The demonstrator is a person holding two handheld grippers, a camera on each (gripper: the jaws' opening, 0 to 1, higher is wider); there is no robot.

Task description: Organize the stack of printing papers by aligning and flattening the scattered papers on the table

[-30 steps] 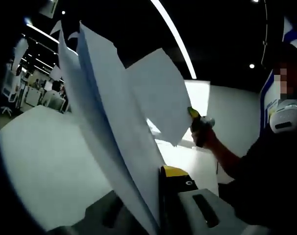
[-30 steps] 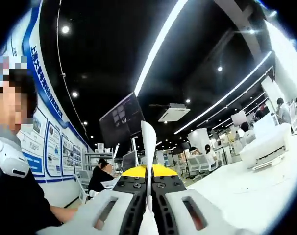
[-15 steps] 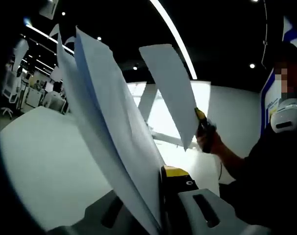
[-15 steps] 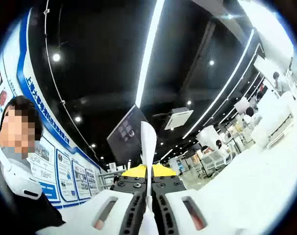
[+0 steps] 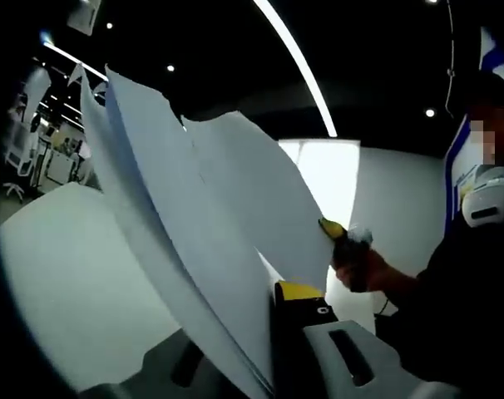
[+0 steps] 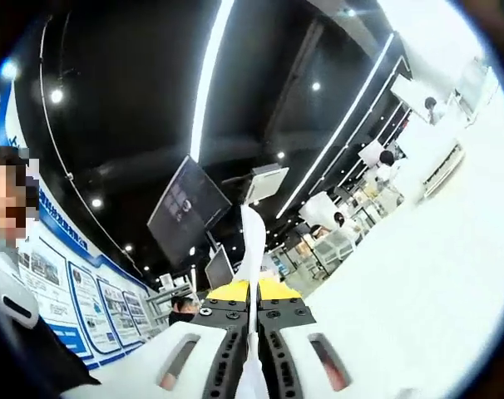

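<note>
Papers (image 5: 185, 249) clamped edge-on by both grippers above table (image 5: 61, 283).

A long ceiling light strip (image 6: 204, 79) crosses the dark ceiling; below it hangs a dark monitor (image 6: 184, 210), with a ceiling projector (image 6: 260, 181) just beside. Left of the monitor runs a blue-edged poster wall (image 6: 56, 274). White chairs (image 5: 23, 137) stand far off

White printing papers (image 5: 194, 249) fan upward, loosely splayed and tilted, pinched between the left gripper (image 5: 273, 349) jaws, edge-on between the right gripper (image 6: 252, 332) jaws.
</note>
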